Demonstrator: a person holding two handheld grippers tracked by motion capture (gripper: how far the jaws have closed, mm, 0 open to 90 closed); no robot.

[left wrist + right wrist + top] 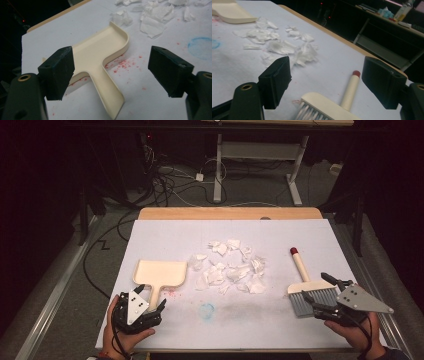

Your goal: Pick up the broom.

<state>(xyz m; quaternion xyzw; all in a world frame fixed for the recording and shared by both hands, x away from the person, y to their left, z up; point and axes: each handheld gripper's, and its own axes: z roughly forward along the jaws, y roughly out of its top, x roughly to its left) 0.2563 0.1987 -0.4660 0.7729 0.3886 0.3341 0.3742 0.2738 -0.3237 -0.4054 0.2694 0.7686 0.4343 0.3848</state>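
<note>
A white sheet (165,237) covers a wooden table seen from above. On it lie one dustpan, one hand brush and a loose scatter of torn paper.

The dustpan (159,274) is cream plastic: a shallow rectangular tray with rounded corners and a low raised rim, and a flat, rimmed handle running toward the person. It lies at about 8 o'clock on the sheet. The left gripper (150,301) sits at the handle's near end, its two black jaws apart on either side of the handle, not pressing it. In the left gripper view the handle (106,85) runs up between the wide-spread jaws, with red specks and a faint blue ring on the sheet beside it.

The brush (306,285) lies at about 4 o'clock. It has a cream head, a row of grey bristles facing the person, and a round cream handle with a red tip pointing toward 12 o'clock. The right gripper (325,292) is at the bristle end, jaws apart and holding nothing; in the right gripper view the brush head (324,107) lies low between them.

The paper scraps (230,266) are white, crumpled and thin, more than a dozen, clustered at the sheet's centre between dustpan and brush.
</note>
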